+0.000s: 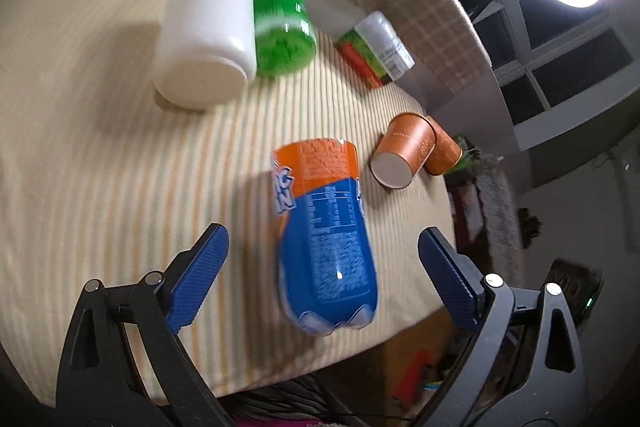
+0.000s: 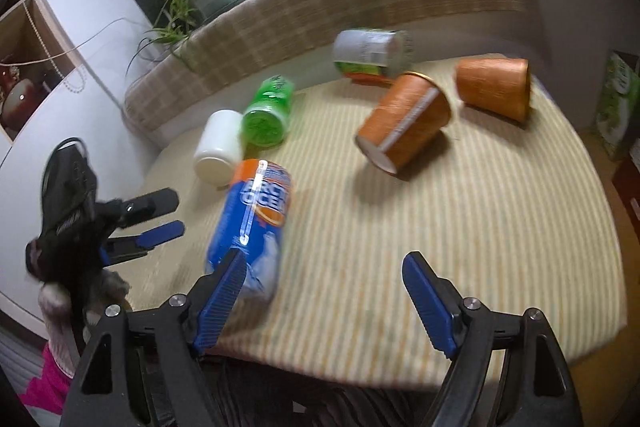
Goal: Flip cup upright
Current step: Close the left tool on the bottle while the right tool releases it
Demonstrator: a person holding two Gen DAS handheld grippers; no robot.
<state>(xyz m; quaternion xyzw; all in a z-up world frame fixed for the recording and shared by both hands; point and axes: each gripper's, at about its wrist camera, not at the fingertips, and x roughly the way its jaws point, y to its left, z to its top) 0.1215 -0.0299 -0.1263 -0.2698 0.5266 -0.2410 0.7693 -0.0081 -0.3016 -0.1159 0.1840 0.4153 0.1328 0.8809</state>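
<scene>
I have two orange cups on the striped surface, both on their sides. The nearer cup lies tilted with its white base toward me; the far cup lies just beside it to the right, rim close to rim, though the blur keeps me from saying whether they touch. From the left wrist view the pair sits right of the bottle, one half behind the other.

The clutter explains my approach. A blue and orange bottle lies near the front edge, directly between my two tools, and a white jar, a green jar and a labelled can lie farther back. So the cups are reachable only from the right side, and I judge the right tool is the one for the job.

My right gripper hangs low over the near edge, fingers spread wide and empty, aimed up the surface with the cups well ahead. Its left finger overlaps the bottle in view. My left gripper is also released, fingers wide either side of the bottle without pinching it, pitched down toward the surface. Neither cup is righted yet
</scene>
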